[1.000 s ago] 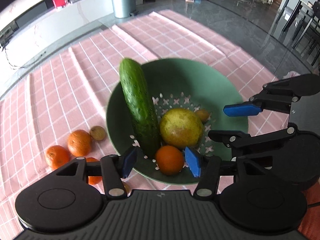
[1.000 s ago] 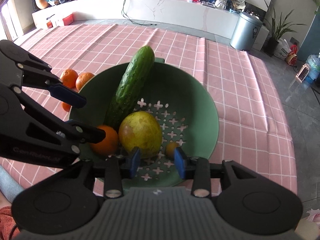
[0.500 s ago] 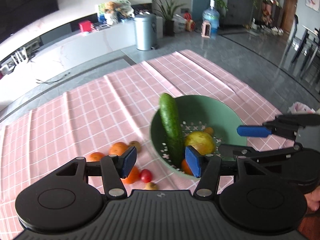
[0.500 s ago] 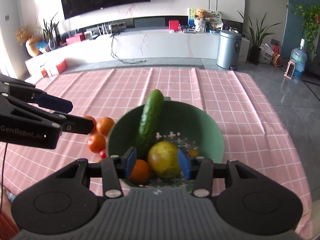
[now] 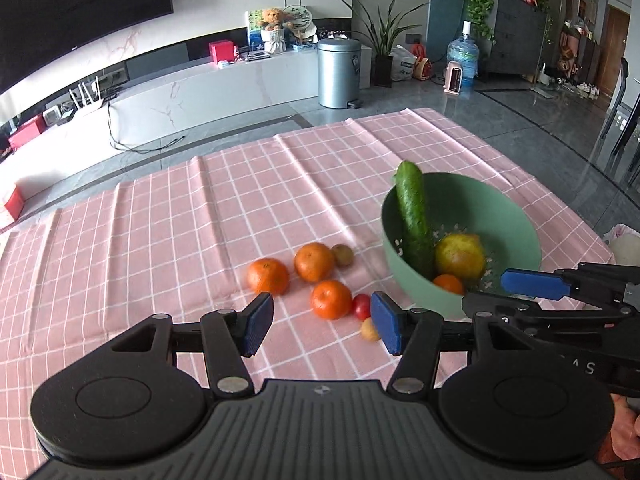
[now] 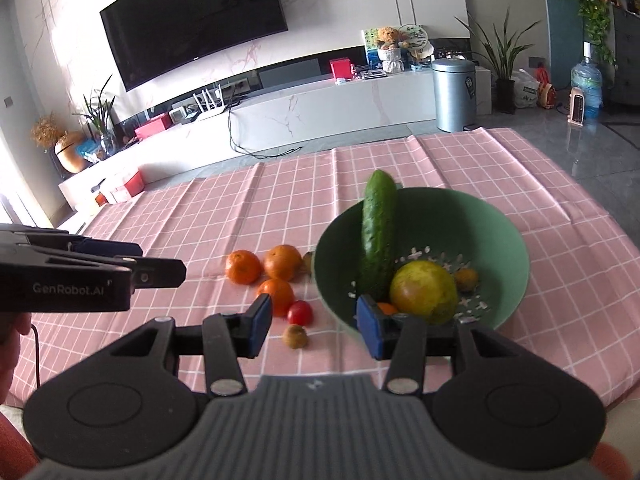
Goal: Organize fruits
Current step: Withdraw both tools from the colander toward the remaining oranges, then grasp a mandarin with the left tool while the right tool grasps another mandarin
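Note:
A green colander bowl (image 5: 516,216) (image 6: 496,220) holds a cucumber (image 5: 414,216) (image 6: 378,232), a yellow-green pear (image 5: 460,256) (image 6: 424,292), an orange (image 5: 448,283) and a small brown fruit (image 6: 466,279). Left of the bowl, three oranges (image 5: 314,262) (image 6: 282,262), a red tomato (image 5: 361,306) (image 6: 300,313) and two small brown fruits (image 5: 343,255) (image 6: 295,336) lie on the cloth. My left gripper (image 5: 322,326) is open and empty, above the near cloth. My right gripper (image 6: 314,326) is open and empty, near the bowl's front rim.
A pink checked tablecloth (image 5: 200,208) covers the table. The table's edge runs along the right (image 5: 592,216). A TV bench (image 6: 320,108), a metal bin (image 5: 339,74) and plants stand beyond the far edge.
Both grippers have pulled back and up from the bowl. The view has widened from the bowl's inside to the whole table. Both stay open and empty.

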